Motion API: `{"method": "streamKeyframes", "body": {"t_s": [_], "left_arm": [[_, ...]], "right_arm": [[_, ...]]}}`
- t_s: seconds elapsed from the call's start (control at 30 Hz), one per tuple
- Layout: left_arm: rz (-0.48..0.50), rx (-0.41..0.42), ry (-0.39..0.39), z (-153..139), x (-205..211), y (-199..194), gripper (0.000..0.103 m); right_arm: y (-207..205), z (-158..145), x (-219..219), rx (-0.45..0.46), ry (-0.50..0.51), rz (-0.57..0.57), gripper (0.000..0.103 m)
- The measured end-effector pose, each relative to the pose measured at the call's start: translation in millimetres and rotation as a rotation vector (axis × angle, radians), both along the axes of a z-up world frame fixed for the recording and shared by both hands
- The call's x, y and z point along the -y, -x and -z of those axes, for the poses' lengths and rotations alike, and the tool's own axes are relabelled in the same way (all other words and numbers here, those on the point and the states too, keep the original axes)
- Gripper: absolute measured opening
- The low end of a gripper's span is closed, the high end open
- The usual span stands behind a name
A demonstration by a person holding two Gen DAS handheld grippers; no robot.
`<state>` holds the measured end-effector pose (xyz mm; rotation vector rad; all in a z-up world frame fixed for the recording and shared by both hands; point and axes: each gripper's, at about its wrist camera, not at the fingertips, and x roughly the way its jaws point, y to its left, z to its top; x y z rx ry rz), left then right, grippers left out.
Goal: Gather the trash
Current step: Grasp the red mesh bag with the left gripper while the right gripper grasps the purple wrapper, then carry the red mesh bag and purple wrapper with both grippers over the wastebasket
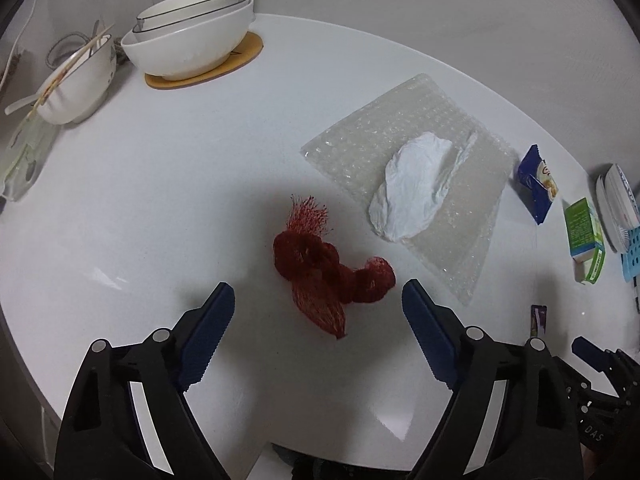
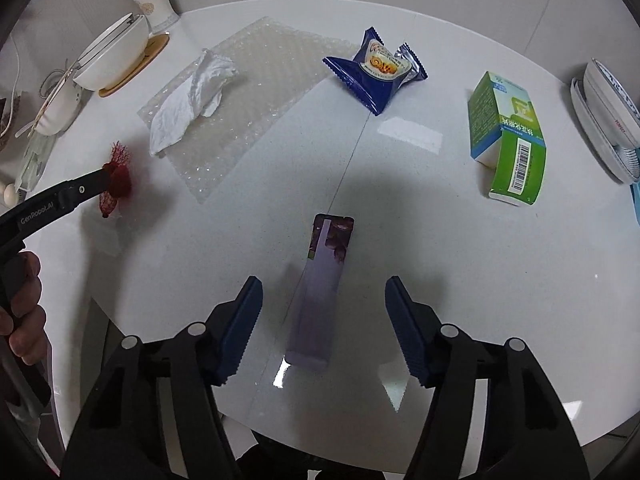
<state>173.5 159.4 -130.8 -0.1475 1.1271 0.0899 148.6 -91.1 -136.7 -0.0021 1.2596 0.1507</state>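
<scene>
Through the left wrist camera: left gripper (image 1: 318, 300) spread wide, holding nothing, hovering low over the white table (image 1: 160, 200). Red mesh net (image 1: 326, 270) crumpled straight ahead, tail end reaching in between the blue fingertips (image 1: 218, 312), frayed end pointing away toward the stacked bowls (image 1: 192, 36). Long axis roughly along the fingers, tilted a little, so a short push forward and a squeeze across the narrow width would seem to do it. Beyond the net, to its right, bubble wrap (image 1: 432, 120) lying flat with a crumpled tissue (image 1: 412, 184) on top.

Through the right wrist camera: right gripper (image 2: 324, 304) likewise spread wide and empty. Purple wrapper (image 2: 324, 284) lying flat on the table, near end between the fingers, printed end stretching forward; long axis almost in line with the claw. Right claw plainly the nearer one to it. Past the wrapper, blue snack packet (image 2: 374, 72); to the wrapper's right, green carton (image 2: 508, 136), apparently standing open, though hard to be sure at this edge of the lens. Far left of the wrapper, left gripper's finger at the red net, contact not clear.
</scene>
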Motion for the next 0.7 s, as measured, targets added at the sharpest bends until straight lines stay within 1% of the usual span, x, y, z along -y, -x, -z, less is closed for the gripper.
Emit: {"method": "streamKeyframes", "body": {"t_s": [0.1,0.27,0.3,0.33,0.37,0.4,0.43,0.47,0.53,0.6,0.7], "left_arm": [[0.01,-0.021,-0.007,10.1,-0.2,-12.5,0.077],[0.023,-0.051,-0.017,24.1,-0.7,-25.2,0.064],[0.021,-0.056,-0.013,26.1,-1.8,-26.0,0.06],[0.018,-0.059,-0.01,27.6,-3.0,-26.3,0.054],[0.018,-0.061,-0.014,28.3,-3.2,-26.2,0.053],[0.023,-0.06,-0.027,28.3,-2.4,-25.7,0.044],[0.025,-0.061,-0.043,28.2,-1.9,-25.2,0.039],[0.026,-0.062,-0.054,27.7,-2.3,-24.9,0.036],[0.025,-0.064,-0.072,27.0,-2.9,-24.2,0.021],[0.024,-0.067,-0.068,26.6,-4.8,-23.7,0.014],[0.03,-0.073,-0.049,25.4,-7.2,-21.5,0.011]], "right_arm": [[-4.7,8.0,-1.6,-0.027,0.006,0.016,0.053],[-6.6,17.4,-4.5,-0.063,0.011,0.025,0.045],[-6.6,18.7,-5.3,-0.068,0.014,0.025,0.043],[-6.4,19.8,-6.0,-0.072,0.019,0.025,0.04],[-6.8,21.4,-7.9,-0.076,0.024,0.024,0.038],[-7.1,23.3,-9.4,-0.083,0.027,0.023,0.033],[-7.1,25.3,-10.0,-0.092,0.025,0.026,0.03],[-7.7,26.5,-10.5,-0.1,0.027,0.029,0.029],[-6.7,26.5,-12.6,-0.093,0.047,0.031,0.021],[-7.1,27.3,-15.4,-0.096,0.049,0.039,0.019],[-7.5,27.5,-16.8,-0.097,0.047,0.047,0.016]]}}
